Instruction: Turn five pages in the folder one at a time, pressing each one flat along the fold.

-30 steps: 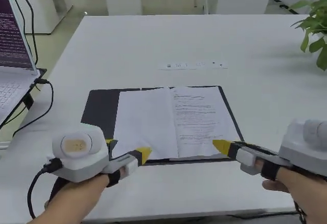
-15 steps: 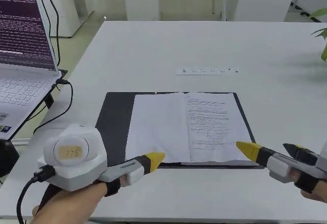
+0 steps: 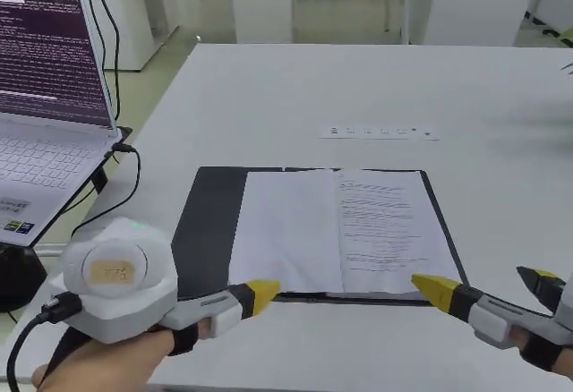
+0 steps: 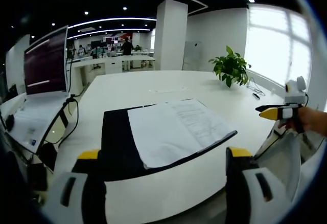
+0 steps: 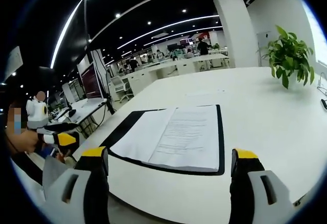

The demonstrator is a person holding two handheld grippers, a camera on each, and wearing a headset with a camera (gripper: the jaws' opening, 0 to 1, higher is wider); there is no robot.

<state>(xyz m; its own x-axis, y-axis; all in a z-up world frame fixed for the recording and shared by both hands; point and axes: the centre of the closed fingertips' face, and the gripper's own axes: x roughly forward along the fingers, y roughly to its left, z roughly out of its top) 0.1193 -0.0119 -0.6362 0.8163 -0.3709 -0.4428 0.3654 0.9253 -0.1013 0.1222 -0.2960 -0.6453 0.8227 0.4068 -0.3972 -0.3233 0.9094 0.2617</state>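
Two jaws stand spread wide and empty on each tool: the left hand-held gripper and the right hand-held gripper hang near the front edge of the folder. It lies open and flat on the white counter, pages facing up, a laptop off to the left.

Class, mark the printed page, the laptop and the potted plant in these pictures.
printed page (image 3: 389, 231), head view, middle of its text.
laptop (image 3: 45, 61), head view, on its screen.
potted plant (image 4: 231, 69), left gripper view, on its leaves.
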